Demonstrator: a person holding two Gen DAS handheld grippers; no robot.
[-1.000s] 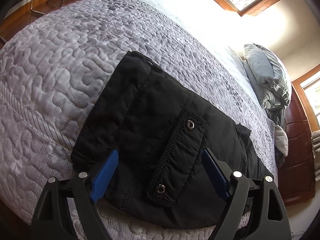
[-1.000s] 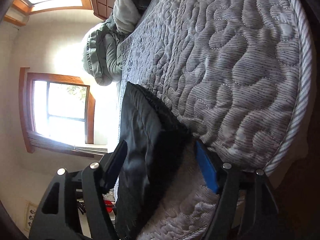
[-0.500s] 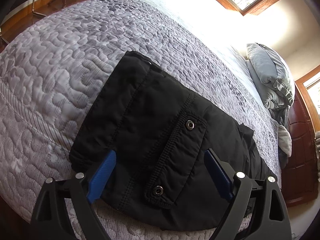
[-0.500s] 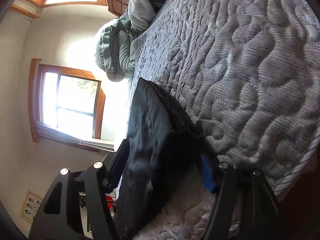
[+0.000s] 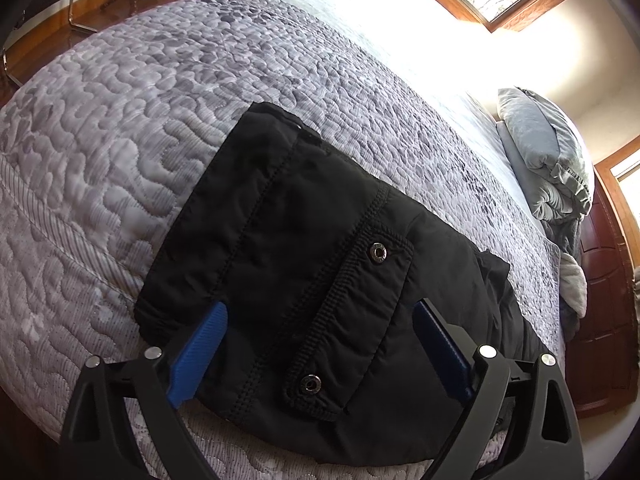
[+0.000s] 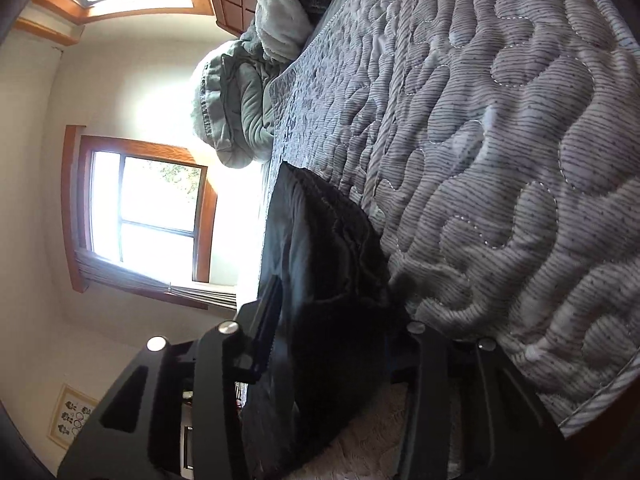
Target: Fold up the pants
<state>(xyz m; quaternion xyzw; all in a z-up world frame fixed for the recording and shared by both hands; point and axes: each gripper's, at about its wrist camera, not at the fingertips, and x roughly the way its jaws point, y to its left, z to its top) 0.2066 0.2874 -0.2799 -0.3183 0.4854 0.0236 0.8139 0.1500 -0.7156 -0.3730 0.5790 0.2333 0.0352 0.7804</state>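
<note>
The black pants (image 5: 312, 248) lie folded on the grey quilted bed (image 5: 160, 92), near its edge, a snap pocket flap facing up. My left gripper (image 5: 320, 340) is open, its blue pads on either side of the near end of the pants, just above the fabric. In the right wrist view the pants (image 6: 320, 264) show edge-on. My right gripper (image 6: 332, 320) straddles the fold's near end with its jaws apart. One pad is above the cloth, the other below and mostly hidden against the quilt.
A grey-green pillow (image 5: 548, 160) and bunched blankets (image 6: 240, 100) lie at the head of the bed by the wooden headboard (image 5: 600, 300). A window (image 6: 152, 212) is beyond the bed. A chair and wooden floor (image 5: 48, 32) are at the far side.
My right gripper has pushed further in around the edge of the pants and its jaws have narrowed. My left gripper has drawn back slightly, still open.
</note>
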